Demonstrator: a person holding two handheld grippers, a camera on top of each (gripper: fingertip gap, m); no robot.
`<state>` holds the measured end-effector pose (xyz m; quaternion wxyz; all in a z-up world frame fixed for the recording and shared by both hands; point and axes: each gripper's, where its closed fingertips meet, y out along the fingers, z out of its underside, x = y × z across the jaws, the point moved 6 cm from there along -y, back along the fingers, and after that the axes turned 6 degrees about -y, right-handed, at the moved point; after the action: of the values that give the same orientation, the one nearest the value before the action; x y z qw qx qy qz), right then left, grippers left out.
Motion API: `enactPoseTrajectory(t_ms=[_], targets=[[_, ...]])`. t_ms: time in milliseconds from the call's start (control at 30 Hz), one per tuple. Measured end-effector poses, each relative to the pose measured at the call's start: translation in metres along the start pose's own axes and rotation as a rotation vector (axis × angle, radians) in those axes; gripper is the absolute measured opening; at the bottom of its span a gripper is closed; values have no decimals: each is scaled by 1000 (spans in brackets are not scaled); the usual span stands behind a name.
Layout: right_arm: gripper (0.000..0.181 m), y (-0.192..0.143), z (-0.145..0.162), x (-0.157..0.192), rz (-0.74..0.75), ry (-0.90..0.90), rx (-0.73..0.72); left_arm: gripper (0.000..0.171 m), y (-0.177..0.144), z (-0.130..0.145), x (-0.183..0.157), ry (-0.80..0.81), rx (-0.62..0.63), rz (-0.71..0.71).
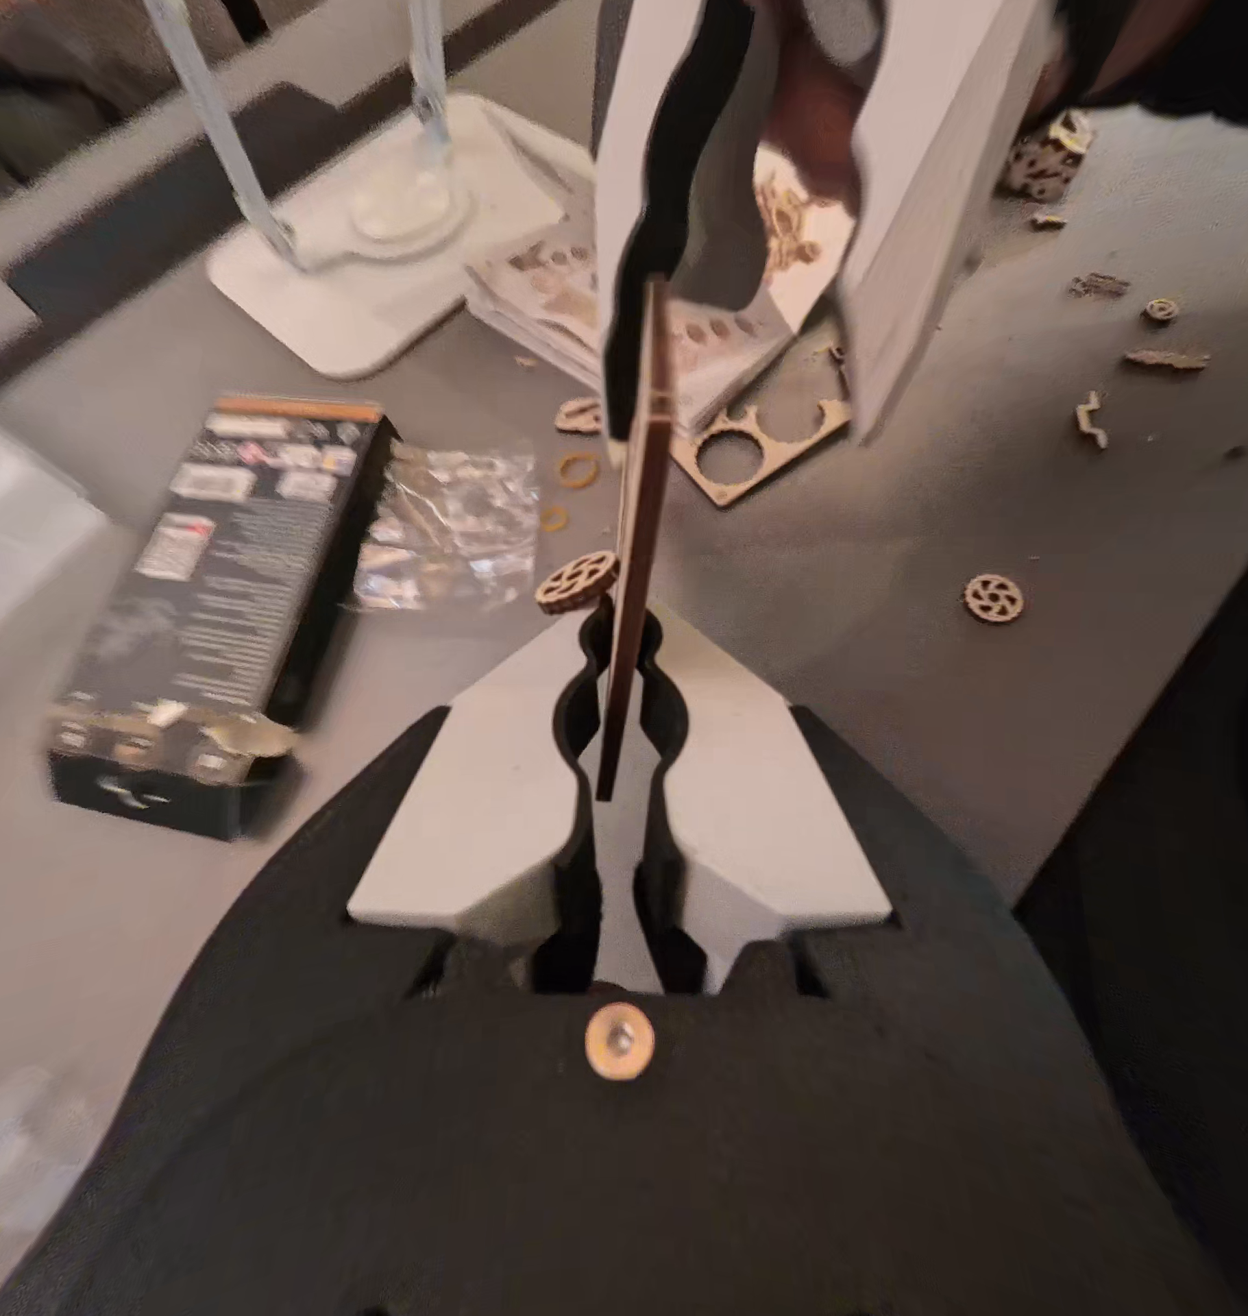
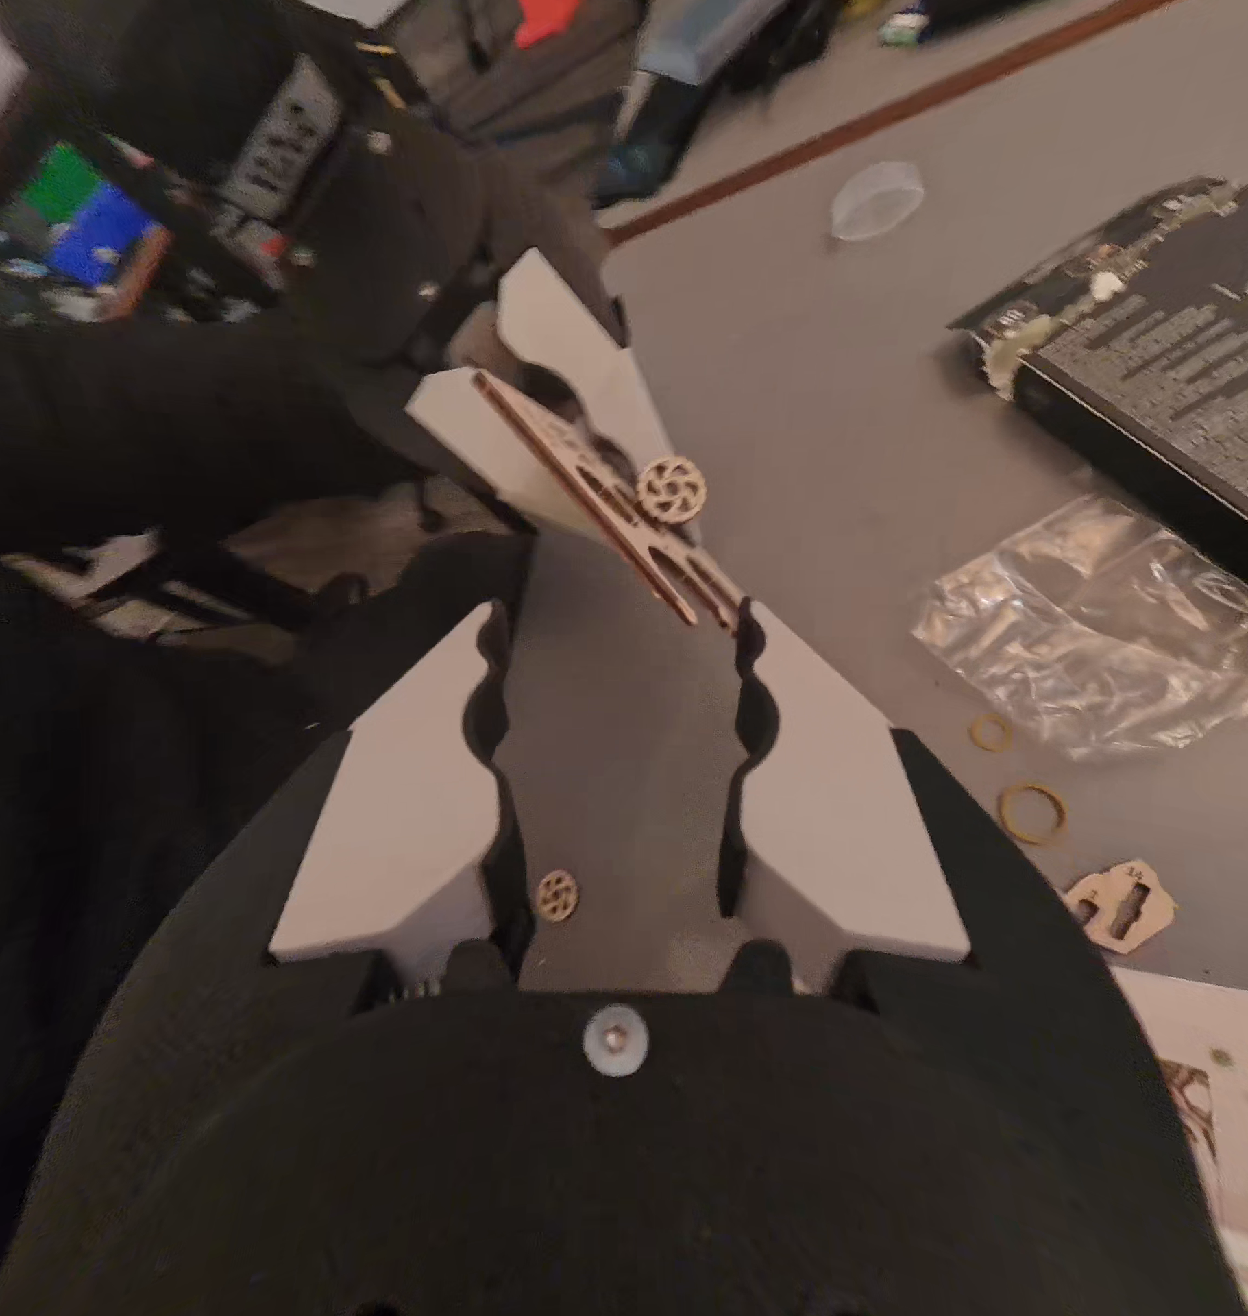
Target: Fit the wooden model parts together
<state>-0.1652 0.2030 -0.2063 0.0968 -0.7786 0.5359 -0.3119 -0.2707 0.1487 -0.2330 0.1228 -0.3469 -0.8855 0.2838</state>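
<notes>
Left gripper [image 1: 621,641]: fingers closed on one flat wooden strip [image 1: 638,570], held edge-on above the table.
Right gripper [image 2: 621,619]: fingers wide apart, holding nothing; the strip's forked end lies just beside its right fingertip [image 2: 749,627], contact unclear.
Strip, right wrist view [image 2: 606,498]: slotted, with one gear [image 2: 671,490] at its side, pinched in the left gripper [image 2: 578,456].
Loose gears: two in the left wrist view, one beside the strip [image 1: 578,582] and one far right [image 1: 994,598]; one small gear [image 2: 557,896] on the table between the right fingers.
Rubber bands: two [image 2: 1032,813], [image 2: 991,732], right of the right gripper.
Box: one, dark, printed [image 1: 215,612], lying left on the table.
Plastic bag: one, clear, crumpled [image 1: 457,527], beside the box.
Cut-out sheet: one [image 1: 756,448], with round holes, far centre.
Small offcuts: several, far right [image 1: 1165,359].
Stand: one white base [image 1: 364,285] with clear uprights, far left.
Surface: grey table [image 1: 856,570].
Room: blurred clutter past the table's left edge.
</notes>
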Motion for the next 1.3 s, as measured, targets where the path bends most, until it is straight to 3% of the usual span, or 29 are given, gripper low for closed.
enactPoseTrajectory(t_ms=[33,67,167,400,500,533,667,733,833,933,1000,1100,1200,1300], targets=[[60,-13,-5,4,-16,-11,-32,1,-5,-6,-2,61,-29,-32],[47,-26,-10,2,-1,-18,-72,1,-7,-8,-2,137,-6,-96],[42,-50,-27,-4,27,-30,-135,1,-10,-13,-6,409,51,-252],[44,6,-22,-3,-80,-33,102,0,-1,-21,-25,736,116,-397],[17,15,-21,0,-166,-2,52,0,1,-19,-26,796,149,-432],[17,16,-20,-1,-171,1,55,0,1,-18,-27,797,146,-422],[16,6,-25,-8,-88,0,-52,1,1,-12,-22,739,162,-392],[17,-7,-28,-17,23,2,-121,1,0,-6,-14,676,175,-383],[17,-17,-4,-21,189,-70,48,1,-5,5,2,550,203,-363],[18,-14,27,-21,228,-53,144,1,-6,13,16,288,180,-285],[32,-2,47,-25,286,-101,233,1,-3,19,24,52,174,-184],[32,15,69,-32,335,-146,323,1,-1,28,35,-148,126,-107],[38,17,64,-33,373,-187,297,1,-1,28,35,-269,73,-29],[41,3,23,-21,385,-247,102,1,-1,21,32,-332,33,36]])
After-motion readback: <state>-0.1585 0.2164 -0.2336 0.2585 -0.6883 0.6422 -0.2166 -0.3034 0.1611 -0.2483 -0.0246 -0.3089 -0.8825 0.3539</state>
